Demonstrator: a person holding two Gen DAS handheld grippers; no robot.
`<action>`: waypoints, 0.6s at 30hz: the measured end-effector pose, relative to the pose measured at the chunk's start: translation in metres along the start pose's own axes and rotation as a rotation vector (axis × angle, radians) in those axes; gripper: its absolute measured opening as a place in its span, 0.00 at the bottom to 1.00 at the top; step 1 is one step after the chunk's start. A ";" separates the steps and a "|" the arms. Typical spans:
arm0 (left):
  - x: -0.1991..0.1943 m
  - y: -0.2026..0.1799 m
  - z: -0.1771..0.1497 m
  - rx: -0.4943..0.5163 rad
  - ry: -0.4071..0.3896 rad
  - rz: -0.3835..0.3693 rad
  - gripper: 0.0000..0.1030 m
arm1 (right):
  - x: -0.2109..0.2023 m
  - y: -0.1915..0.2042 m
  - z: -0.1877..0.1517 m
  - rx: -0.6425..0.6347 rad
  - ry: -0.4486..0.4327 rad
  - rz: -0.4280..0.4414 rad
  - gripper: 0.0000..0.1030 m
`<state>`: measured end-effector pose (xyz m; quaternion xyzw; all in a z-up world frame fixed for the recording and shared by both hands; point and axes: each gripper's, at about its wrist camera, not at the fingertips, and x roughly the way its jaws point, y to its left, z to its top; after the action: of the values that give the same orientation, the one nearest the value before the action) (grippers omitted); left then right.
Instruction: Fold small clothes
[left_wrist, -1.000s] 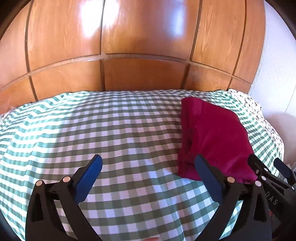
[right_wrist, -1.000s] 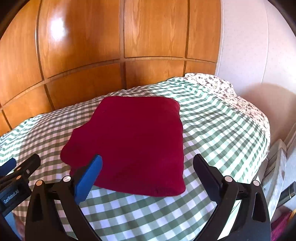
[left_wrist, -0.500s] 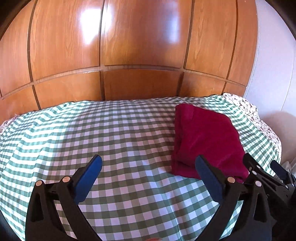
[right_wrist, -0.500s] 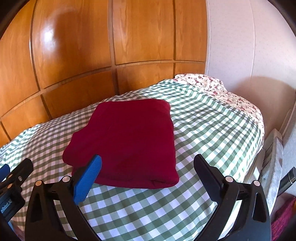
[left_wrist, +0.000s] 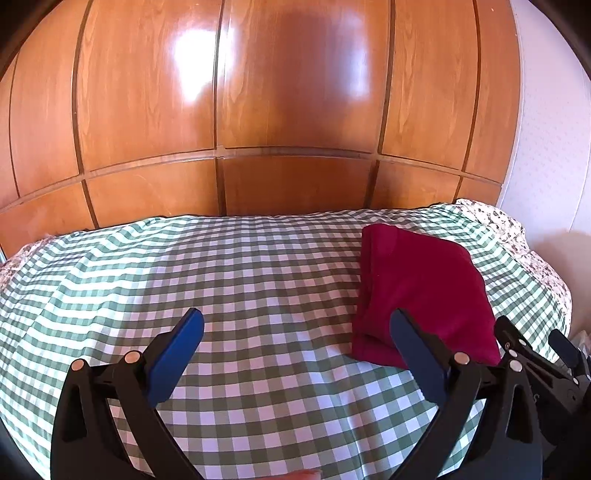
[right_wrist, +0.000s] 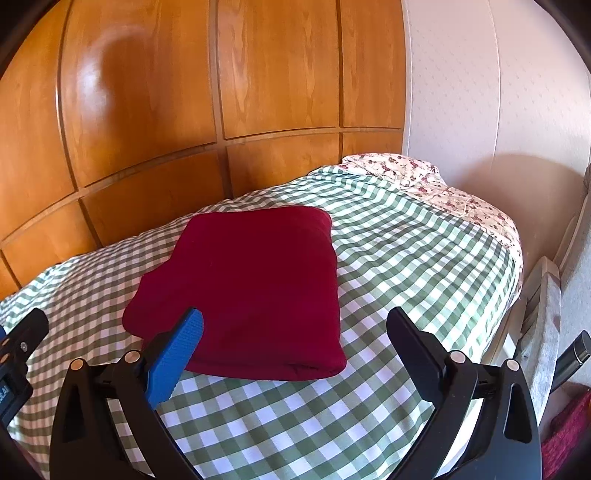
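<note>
A dark red garment (right_wrist: 251, 291) lies folded flat on the green-and-white checked bed cover (right_wrist: 406, 266). It also shows in the left wrist view (left_wrist: 421, 291), at the right of the bed cover (left_wrist: 229, 280). My right gripper (right_wrist: 295, 325) is open and empty, held above the garment's near edge. My left gripper (left_wrist: 295, 325) is open and empty, over bare checked cover to the left of the garment. The right gripper also shows at the right edge of the left wrist view (left_wrist: 532, 339).
A wooden panelled wall (left_wrist: 288, 110) stands behind the bed. A floral sheet (right_wrist: 443, 184) shows at the bed's far right corner, by a white wall (right_wrist: 498, 92). The bed's right edge drops to a white frame (right_wrist: 543, 295).
Both grippers have pulled back and up from the bed, so the folded garment looks smaller and farther away. The garment has not moved. Both grippers stay open.
</note>
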<state>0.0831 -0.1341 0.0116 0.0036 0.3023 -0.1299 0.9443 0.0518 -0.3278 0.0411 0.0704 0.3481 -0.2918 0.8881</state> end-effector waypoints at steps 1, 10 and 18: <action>0.000 0.000 0.000 0.002 0.000 0.003 0.97 | 0.000 0.000 0.000 -0.002 0.000 0.002 0.96; -0.004 0.000 0.000 0.013 -0.008 -0.001 0.97 | -0.002 0.005 -0.002 -0.011 -0.008 0.005 0.96; -0.007 -0.001 0.000 0.021 -0.014 -0.001 0.97 | -0.001 0.005 -0.004 -0.012 -0.002 0.011 0.96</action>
<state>0.0771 -0.1332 0.0154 0.0126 0.2943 -0.1338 0.9462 0.0516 -0.3213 0.0383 0.0667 0.3486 -0.2847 0.8905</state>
